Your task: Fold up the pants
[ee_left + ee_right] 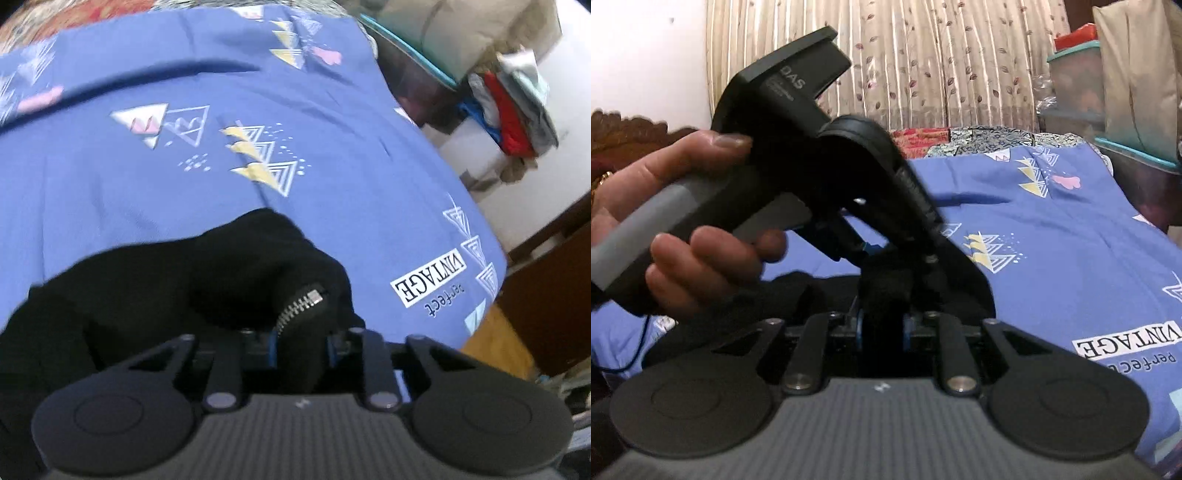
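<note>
Black fabric pants (184, 280) with a silver metal zipper (301, 306) fill the lower middle of the left wrist view, bunched up and lying on a blue bedsheet (332, 129) printed with white and yellow triangles and a "VINTAGE" label. The left gripper (301, 347) has its jaws closed in on a fold of the black cloth right beside the zipper, with the fabric pinched between the blue-edged pads. The rest of the pants spreads away to the left edge of the view. Past the far right side of the bed sit a clear plastic storage box with a teal lid (413, 66) and a pile of folded clothes in red, blue and grey (513, 107).

From the right wrist view, the right gripper (881, 325) also has its jaws drawn close together on a dark roll of the pants (882, 291), the black cloth held between its two pads. Just ahead of it and above, the left gripper (897, 258) angles down into the same bunch of cloth; its jaw tips are hidden behind its own dark body. The person's left hand (683, 221) wraps around that gripper's grey handle, fingers curled under the trigger. The two grippers sit very near each other over the pants. The blue bedsheet (1071, 240) stretches off to the right. A beige curtain with a leaf pattern (923, 55) hangs behind the bed, and a stack of clear storage boxes with teal lids (1075, 85) stands at the upper right.
</note>
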